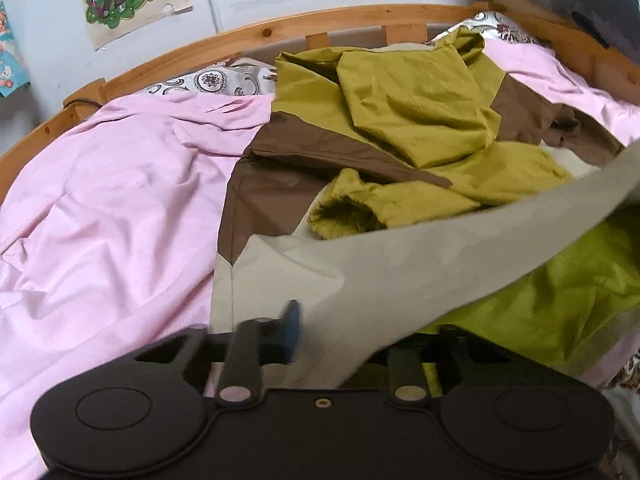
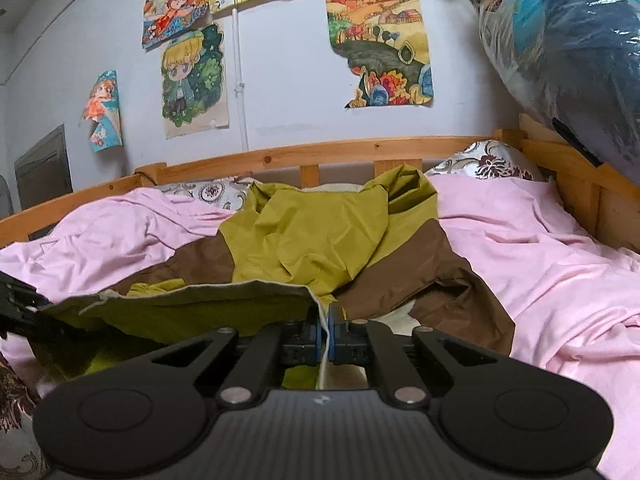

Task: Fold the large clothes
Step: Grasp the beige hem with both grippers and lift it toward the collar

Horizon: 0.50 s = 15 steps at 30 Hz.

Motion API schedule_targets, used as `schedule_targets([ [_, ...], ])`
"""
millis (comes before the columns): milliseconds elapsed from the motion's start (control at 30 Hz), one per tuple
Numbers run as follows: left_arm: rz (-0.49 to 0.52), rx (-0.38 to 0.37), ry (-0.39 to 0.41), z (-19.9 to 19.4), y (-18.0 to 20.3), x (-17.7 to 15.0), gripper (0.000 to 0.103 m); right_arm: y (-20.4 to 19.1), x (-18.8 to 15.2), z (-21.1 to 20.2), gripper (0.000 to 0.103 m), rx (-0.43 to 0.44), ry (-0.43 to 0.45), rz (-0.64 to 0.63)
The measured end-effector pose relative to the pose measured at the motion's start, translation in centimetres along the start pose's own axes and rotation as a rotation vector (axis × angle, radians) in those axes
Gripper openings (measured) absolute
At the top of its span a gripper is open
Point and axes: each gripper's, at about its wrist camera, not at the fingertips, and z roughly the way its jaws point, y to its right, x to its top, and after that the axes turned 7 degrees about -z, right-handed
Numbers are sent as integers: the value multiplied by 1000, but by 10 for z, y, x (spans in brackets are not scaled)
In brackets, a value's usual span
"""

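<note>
Both my tongs — left (image 1: 320,336), right (image 2: 324,332) — pinch the jacket (image 1: 400,120) hem. Sleeves lie loose on the bed (image 1: 100,220) — folding barely begun.

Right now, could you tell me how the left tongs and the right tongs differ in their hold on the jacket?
The right tongs are shut on the jacket's pale hem edge, seen plainly; the left tongs' grip is hidden beneath draped beige lining. The hem runs taut leftward from the right tongs; at the left tongs, cloth drapes over. Both sit at the near edge.
</note>
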Motion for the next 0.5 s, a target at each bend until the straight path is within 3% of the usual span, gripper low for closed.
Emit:
schedule_targets([
  [67,1,-8,29,-4,0,3,1,-1,-2,2,6,-24,-20,-18],
  [167,-24,-21,107,-16,1,11,0,-6,-4,2,9,-73,-36,-70],
  [300,-69,-49,193,-45,-2,19,0,-16,0,-12,2,-87,-24,-122],
  [500,-86,-110,273,-97,-7,10,0,-42,17,-66,1,-127,53,-218],
])
